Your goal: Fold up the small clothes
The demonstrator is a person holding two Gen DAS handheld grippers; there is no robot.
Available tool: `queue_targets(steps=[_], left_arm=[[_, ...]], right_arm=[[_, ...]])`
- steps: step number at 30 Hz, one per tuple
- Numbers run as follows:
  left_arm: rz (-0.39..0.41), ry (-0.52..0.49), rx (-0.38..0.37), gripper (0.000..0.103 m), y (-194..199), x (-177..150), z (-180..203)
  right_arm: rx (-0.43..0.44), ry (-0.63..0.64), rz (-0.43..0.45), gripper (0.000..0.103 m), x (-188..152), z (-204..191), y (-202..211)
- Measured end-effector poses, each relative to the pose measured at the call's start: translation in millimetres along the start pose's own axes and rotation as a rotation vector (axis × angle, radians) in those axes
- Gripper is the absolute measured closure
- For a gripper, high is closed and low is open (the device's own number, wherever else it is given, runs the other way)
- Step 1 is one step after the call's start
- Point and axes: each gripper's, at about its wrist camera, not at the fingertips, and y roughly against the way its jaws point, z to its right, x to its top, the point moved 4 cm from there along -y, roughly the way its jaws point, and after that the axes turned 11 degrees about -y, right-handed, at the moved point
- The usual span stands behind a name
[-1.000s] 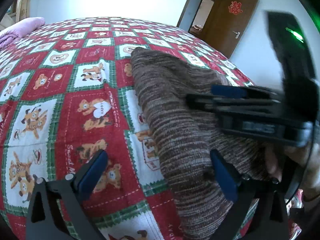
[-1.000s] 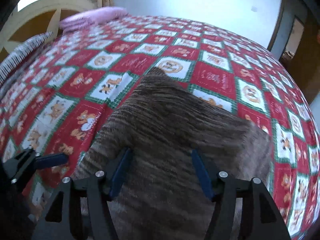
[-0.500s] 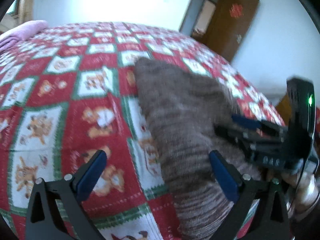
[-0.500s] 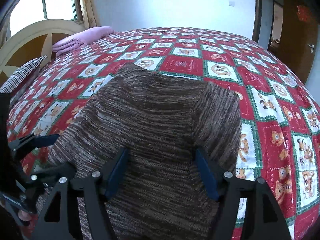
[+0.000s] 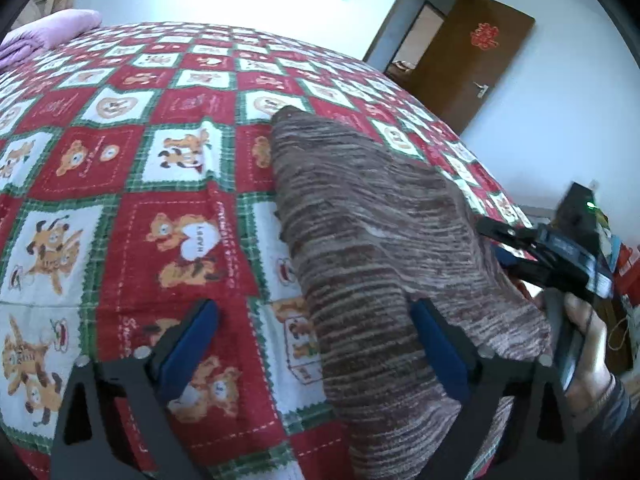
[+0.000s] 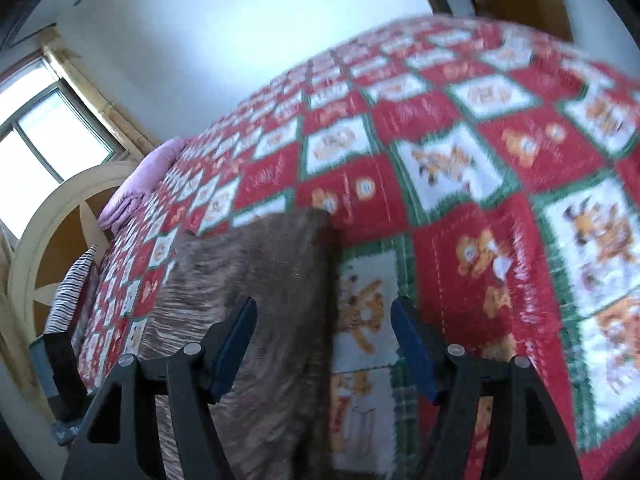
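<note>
Brown knit sweater (image 5: 372, 240) judged soft, floppy; best gripped at hem. Left gripper (image 5: 316, 344) wide, closing, empty; right gripper (image 6: 324, 344) parted, empty.

A home bedroom: a bed under a bear-print quilt (image 5: 120, 208), pink pillow (image 5: 48, 32), wooden door (image 5: 472, 64), window (image 6: 48, 148).

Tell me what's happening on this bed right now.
A person with a gripper in each hand is folding a brown striped knit garment spread on a red, white and green teddy-bear bedspread. The left gripper hovers over the garment's left edge, its jaws closing, nothing pinched yet. The right gripper sits open over the garment's right edge, gripping nothing. A pink pillow lies at the far end.
</note>
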Motion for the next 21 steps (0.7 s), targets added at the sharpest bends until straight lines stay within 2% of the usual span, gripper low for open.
queue_targets(steps=[5,7,9,10,11,12,14,16,21], left_arm=[[0.002,-0.063,-0.023,0.022,-1.7,0.4,13.0],[-0.01,-0.079,-0.068,0.039,-4.6,0.2,18.2],[-0.018,-0.078,-0.093,0.046,-6.5,0.3,20.9],[-0.023,-0.078,-0.11,0.057,-6.6,0.4,22.9],[-0.029,-0.077,-0.126,0.058,-6.6,0.4,25.0],[-0.029,-0.08,-0.118,0.063,-5.6,0.7,26.4],[-0.035,-0.091,-0.108,0.068,-2.6,1.4,29.3],[-0.043,-0.101,-0.092,0.072,2.8,2.3,32.3],[-0.017,-0.143,-0.065,0.074,30.0,2.7,40.4]], right_arm=[[0.06,0.014,-0.02,0.033,9.5,-10.8,-17.1],[0.048,0.047,-0.037,0.034,8.5,-18.0,-28.3],[0.052,0.063,-0.047,0.035,8.0,-25.3,-36.7],[0.057,0.066,-0.06,0.042,7.8,-27.9,-40.2],[0.07,0.059,-0.075,0.056,7.8,-27.7,-42.4],[0.104,0.039,-0.108,0.066,6.2,-27.5,-45.3],[0.107,0.029,-0.113,0.077,5.2,-29.7,-45.0],[0.112,0.024,-0.103,0.079,4.2,-32.8,-39.7],[0.163,0.024,-0.057,0.082,-2.1,-48.0,-17.4]])
